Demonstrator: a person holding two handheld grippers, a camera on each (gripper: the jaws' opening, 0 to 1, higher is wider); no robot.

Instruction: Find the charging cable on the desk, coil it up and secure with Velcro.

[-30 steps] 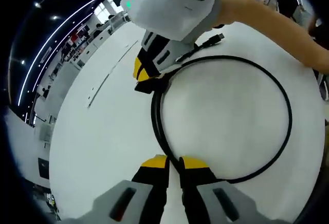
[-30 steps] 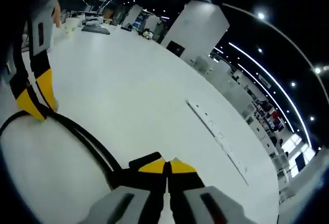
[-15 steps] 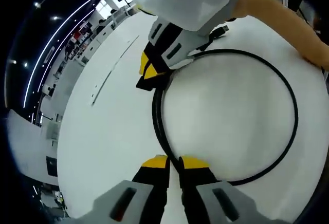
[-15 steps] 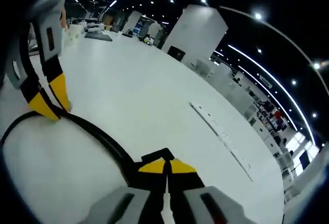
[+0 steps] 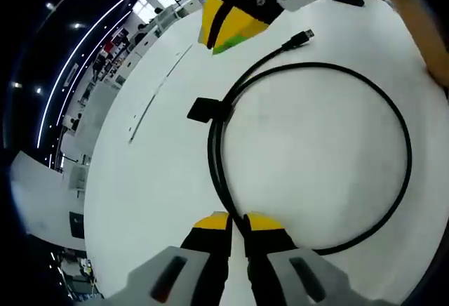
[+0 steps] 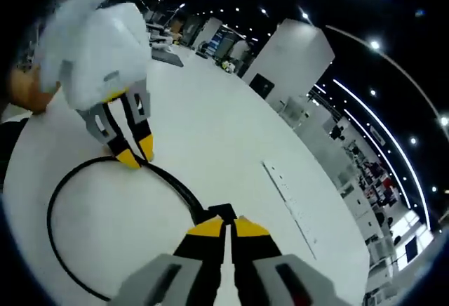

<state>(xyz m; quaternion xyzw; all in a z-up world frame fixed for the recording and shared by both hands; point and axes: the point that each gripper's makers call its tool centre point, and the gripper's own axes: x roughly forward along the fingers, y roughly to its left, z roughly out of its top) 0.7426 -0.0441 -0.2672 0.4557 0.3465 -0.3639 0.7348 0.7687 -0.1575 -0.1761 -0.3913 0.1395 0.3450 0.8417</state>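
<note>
On the white desk surface (image 5: 147, 180) a thin black charging cable (image 5: 403, 180) lies wound into a wide round loop. The left gripper (image 5: 237, 220), yellow-tipped with black and grey jaws, has its jaws closed on the cable at the loop's near side. A flat black Velcro tab (image 5: 203, 109) sits where the strands overlap, and the cable's plug end (image 5: 303, 37) trails off beyond. The right gripper (image 5: 231, 22) hangs above the far side, apart from the cable.
</note>
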